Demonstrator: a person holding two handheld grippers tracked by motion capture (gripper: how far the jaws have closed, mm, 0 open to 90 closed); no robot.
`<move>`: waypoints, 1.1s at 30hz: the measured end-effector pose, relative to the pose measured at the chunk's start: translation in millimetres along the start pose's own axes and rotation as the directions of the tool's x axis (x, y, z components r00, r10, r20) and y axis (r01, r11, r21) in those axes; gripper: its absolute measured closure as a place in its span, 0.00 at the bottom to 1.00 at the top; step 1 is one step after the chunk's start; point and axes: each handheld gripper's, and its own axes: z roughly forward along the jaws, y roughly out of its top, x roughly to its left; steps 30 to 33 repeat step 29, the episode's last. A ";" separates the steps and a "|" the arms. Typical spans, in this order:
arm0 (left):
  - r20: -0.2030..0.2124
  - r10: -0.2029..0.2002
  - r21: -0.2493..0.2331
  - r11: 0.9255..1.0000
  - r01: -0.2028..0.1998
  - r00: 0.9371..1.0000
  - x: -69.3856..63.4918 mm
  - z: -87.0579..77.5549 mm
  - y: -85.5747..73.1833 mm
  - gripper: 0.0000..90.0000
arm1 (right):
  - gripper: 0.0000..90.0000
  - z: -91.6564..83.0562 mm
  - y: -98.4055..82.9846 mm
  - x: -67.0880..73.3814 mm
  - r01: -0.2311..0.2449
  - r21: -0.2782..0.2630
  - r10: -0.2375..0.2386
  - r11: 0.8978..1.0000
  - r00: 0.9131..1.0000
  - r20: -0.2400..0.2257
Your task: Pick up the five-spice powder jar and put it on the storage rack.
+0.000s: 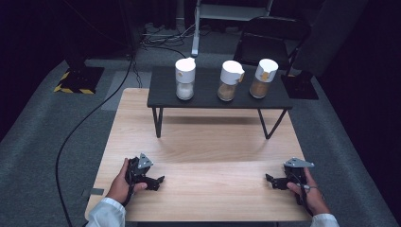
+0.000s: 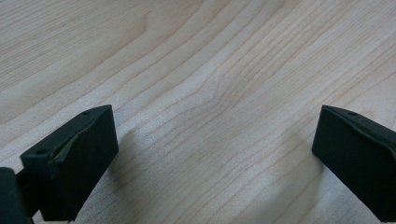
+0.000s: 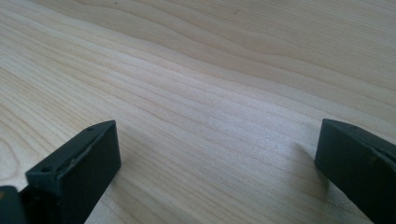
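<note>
Three white-lidded glass shakers stand in a row on a small black raised shelf [image 1: 208,99] at the table's far side: one with white grains [image 1: 185,78] at the left, one with tan grains [image 1: 230,80] in the middle, one with brown grains [image 1: 263,78] at the right. My left gripper [image 1: 158,182] rests on the wooden table [image 1: 208,142] near its front left, jaws wide apart over bare wood [image 2: 215,116]. My right gripper [image 1: 269,180] rests near the front right, also open with bare wood [image 3: 215,126] between its jaws. Both point toward the table's middle.
The shelf stands on thin black legs [image 1: 157,122] with a gap beneath it. A black cable [image 1: 80,127] runs over the grey carpet at the left. A black chair [image 1: 269,38] stands behind the table, and a black-and-yellow striped base [image 1: 78,80] lies at the far left.
</note>
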 end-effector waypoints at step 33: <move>0.000 0.006 0.001 1.000 -0.006 1.000 0.5 0.3 0.6 0.00 | 0.00 -0.1 -0.1 0.0 -0.001 0.000 0.001 1.000 1.000 0.001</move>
